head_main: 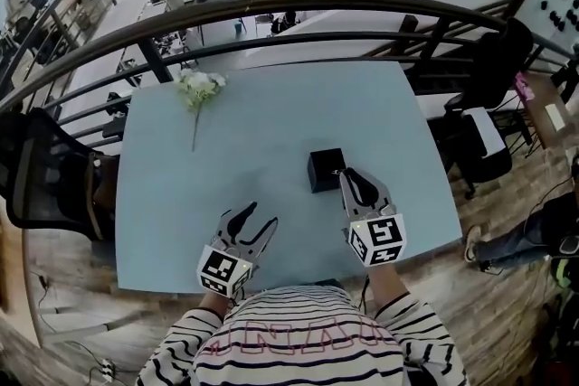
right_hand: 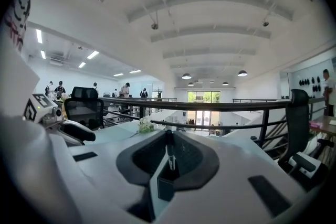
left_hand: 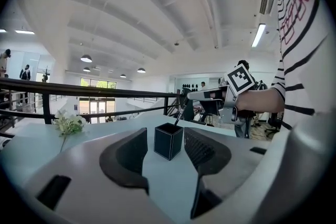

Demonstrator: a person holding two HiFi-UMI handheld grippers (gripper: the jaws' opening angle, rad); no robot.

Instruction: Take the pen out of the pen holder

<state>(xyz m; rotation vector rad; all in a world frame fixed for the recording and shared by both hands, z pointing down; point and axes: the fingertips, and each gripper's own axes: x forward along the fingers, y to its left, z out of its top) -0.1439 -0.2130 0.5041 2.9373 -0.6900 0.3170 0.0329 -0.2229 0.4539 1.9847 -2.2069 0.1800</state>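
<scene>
1. I am holding the pen [right_hand: 169, 150] in the right gripper [right_hand: 169, 140]. Its jaws are standing nearly together, pressing on the pen's barrel from both sides.
2. The pen's long axis is running close to upright. In the left gripper view it is leaning a little, top end toward the right gripper.
3. The pen holder [head_main: 326, 169] is sitting directly below the right jaws, on the table [head_main: 181, 194]. The pen's lower end is dipping into the holder's open top, so I am judging the pen not yet clear of it.
4. The coming move is turning on this relation: the free way out is running upward along the pen's own axis. Any sideways pull is risking a catch on the holder's rim and a tipped holder.
5. The left gripper [head_main: 255, 218] is hovering nearer the person, with its jaws wide apart and nothing in them. The holder is showing between its jaws in its own view, but is standing beyond them, apart from the pads.
6. The right gripper is the nearer one, and it is doing the work. The left is not bracing the holder.
7. A white flower [head_main: 199, 89] is lying at the far left of the table, well apart. Nothing is standing over the holder to block the way up.
</scene>
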